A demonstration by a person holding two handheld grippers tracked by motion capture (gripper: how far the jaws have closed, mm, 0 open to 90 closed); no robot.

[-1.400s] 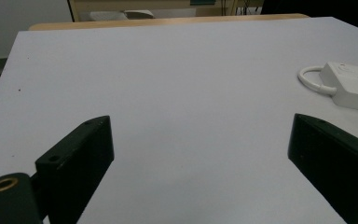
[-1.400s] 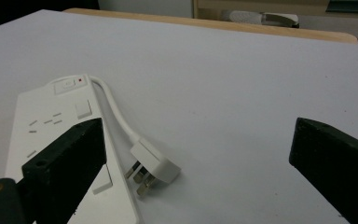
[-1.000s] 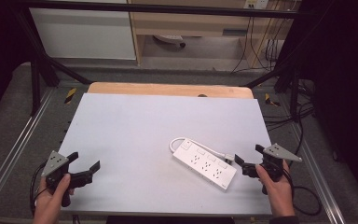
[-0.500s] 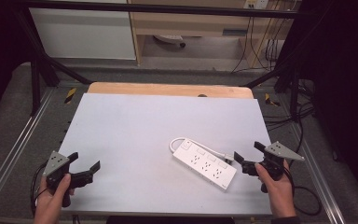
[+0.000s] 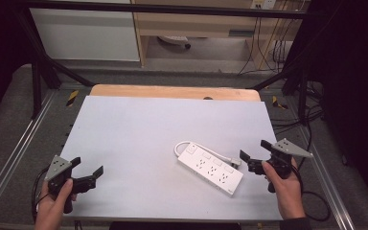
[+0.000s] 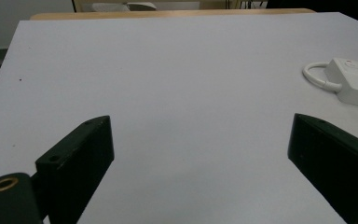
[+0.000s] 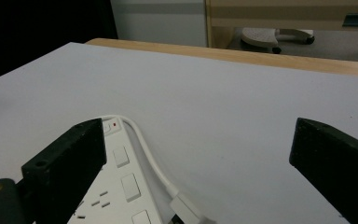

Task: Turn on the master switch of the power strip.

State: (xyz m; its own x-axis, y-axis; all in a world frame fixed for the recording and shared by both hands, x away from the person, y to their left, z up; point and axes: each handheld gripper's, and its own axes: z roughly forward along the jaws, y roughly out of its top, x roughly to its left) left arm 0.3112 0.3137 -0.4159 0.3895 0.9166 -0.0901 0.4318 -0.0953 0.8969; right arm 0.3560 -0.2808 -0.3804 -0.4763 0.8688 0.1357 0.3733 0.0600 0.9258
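A white power strip (image 5: 211, 168) lies flat on the grey table top (image 5: 143, 134), right of centre, with its short white cable (image 5: 187, 143) looped at its far end. In the right gripper view the power strip (image 7: 121, 186) lies just beyond the left jaw, its cable (image 7: 154, 158) curving alongside. My right gripper (image 5: 255, 154) is open and empty, just right of the strip. My left gripper (image 5: 87, 168) is open and empty near the front left corner. In the left gripper view the strip's end (image 6: 354, 81) lies at the far right.
A wooden strip (image 5: 172, 92) edges the table's far side. Metal rails (image 5: 14, 158) run along both sides. Dark cables (image 5: 311, 120) lie on the floor at the right. A white cabinet (image 5: 86, 33) and a wooden shelf (image 5: 211, 21) stand beyond the table.
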